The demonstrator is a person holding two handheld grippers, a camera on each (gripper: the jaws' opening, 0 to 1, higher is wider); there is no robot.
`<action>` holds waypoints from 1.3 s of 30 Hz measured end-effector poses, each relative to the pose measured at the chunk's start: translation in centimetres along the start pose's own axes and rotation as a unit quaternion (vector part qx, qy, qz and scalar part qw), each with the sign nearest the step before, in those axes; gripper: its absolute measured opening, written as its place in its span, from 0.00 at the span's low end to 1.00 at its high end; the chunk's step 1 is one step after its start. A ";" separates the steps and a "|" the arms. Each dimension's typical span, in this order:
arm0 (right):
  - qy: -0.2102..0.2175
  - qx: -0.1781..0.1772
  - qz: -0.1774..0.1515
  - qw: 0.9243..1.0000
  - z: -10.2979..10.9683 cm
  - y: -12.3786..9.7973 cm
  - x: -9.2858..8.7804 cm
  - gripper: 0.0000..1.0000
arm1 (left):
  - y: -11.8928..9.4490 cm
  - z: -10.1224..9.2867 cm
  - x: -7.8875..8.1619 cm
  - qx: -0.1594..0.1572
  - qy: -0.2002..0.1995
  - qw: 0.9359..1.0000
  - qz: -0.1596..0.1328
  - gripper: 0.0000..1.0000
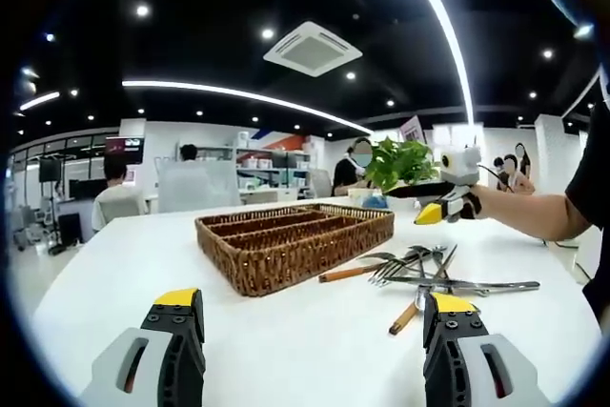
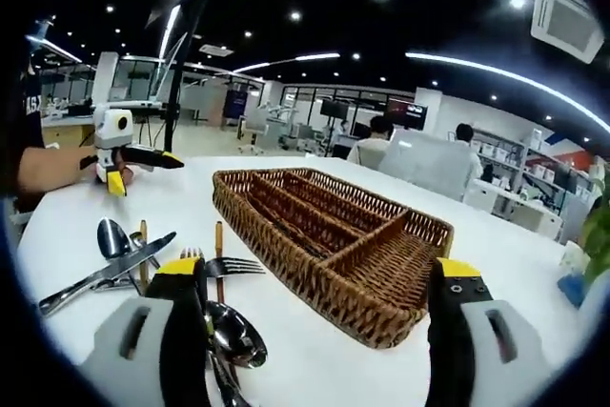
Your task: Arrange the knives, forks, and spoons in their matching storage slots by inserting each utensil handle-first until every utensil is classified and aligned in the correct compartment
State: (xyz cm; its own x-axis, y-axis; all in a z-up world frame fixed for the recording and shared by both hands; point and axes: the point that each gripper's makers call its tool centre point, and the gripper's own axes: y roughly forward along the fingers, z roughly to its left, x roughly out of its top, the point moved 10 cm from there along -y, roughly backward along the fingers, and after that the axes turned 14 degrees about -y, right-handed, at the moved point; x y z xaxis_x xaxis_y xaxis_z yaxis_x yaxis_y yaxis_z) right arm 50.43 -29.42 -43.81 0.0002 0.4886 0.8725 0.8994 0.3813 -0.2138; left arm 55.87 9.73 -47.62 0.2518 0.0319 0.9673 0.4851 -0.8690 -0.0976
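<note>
Just utensils [image 2: 143,254] by right claw [image 2: 319,297].

Left gripper view. Left gripper [image 1: 310,316] low over white table [image 1: 143,264], jaws spread wide apart, nothing between them. Wicker tray [image 1: 295,245] sits ahead on the table, divided into long compartments, no utensils visible inside. To its right lies a loose pile of cutlery [image 1: 434,278]: forks, spoons and knives crossed over one another, some with wooden handles, just beside the tray. Right gripper [image 1: 448,205] hangs above the far right side of the table, held by a person's hand, jaw state unclear. Potted plant [image 1: 400,164] stands behind the tray.
</note>
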 end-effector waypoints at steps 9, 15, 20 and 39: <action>0.016 -0.014 0.002 1.000 0.9 -2.1 -1.7 0.99 | 0.0 -0.1 0.2 0.000 0.001 1.000 -0.007 1.00; 0.030 -0.026 -0.016 0.999 1.1 -3.3 -2.0 0.99 | 0.0 -0.2 0.2 -0.003 0.001 1.000 -0.008 1.00; 0.039 -0.027 -0.018 0.999 2.1 -4.0 -2.8 0.99 | 0.1 -0.3 0.2 -0.007 0.010 1.000 -0.006 1.00; 0.042 -0.040 -0.026 0.998 1.4 -4.4 -3.3 0.99 | -0.1 -1.8 1.0 -0.007 -0.055 0.998 -0.037 1.00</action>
State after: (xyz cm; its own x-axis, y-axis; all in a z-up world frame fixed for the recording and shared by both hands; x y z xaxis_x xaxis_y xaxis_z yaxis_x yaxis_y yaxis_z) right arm 45.80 -31.62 -46.40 -0.0132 0.4019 0.9156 0.9315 0.3378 -0.1348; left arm 54.52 8.97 -46.25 0.3070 0.1504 0.9397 0.4945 -0.8689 -0.0225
